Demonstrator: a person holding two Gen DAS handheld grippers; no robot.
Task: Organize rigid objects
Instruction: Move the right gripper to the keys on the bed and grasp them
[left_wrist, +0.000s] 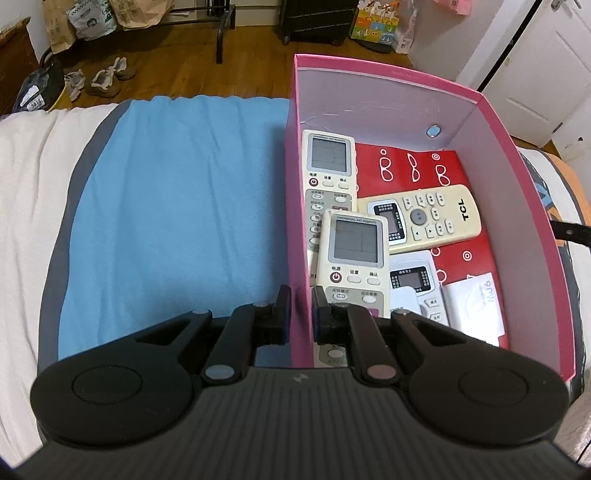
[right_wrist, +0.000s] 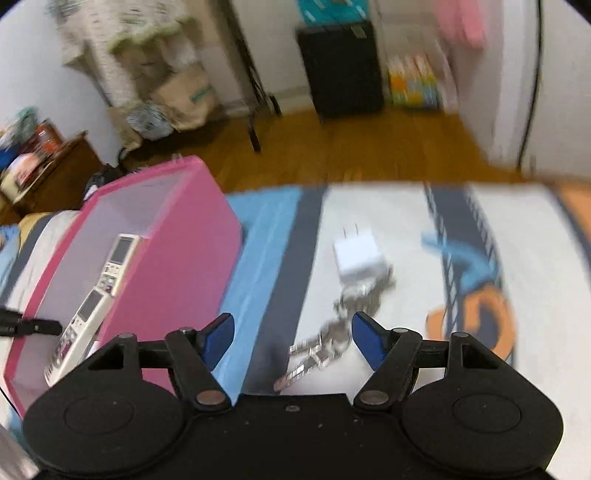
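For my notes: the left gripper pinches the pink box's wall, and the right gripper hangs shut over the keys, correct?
Not quite: the right gripper hangs open over the keys, as the right wrist view shows. The left gripper does pinch the pink box's wall.

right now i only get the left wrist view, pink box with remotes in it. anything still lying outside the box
Observer: Yes. In the right wrist view a bunch of keys lies on the bed cover, to the right of the pink box.
Operator: just the keys
Observer: No, a white plug adapter sits just beyond them, prongs pointing away.
Operator: where's the right gripper
Observer: The right gripper is open with the keys lying between its fingers; nothing is gripped. That view is motion-blurred.
Operator: and mine
Observer: The left gripper straddles the box's left wall, nearly closed on it.
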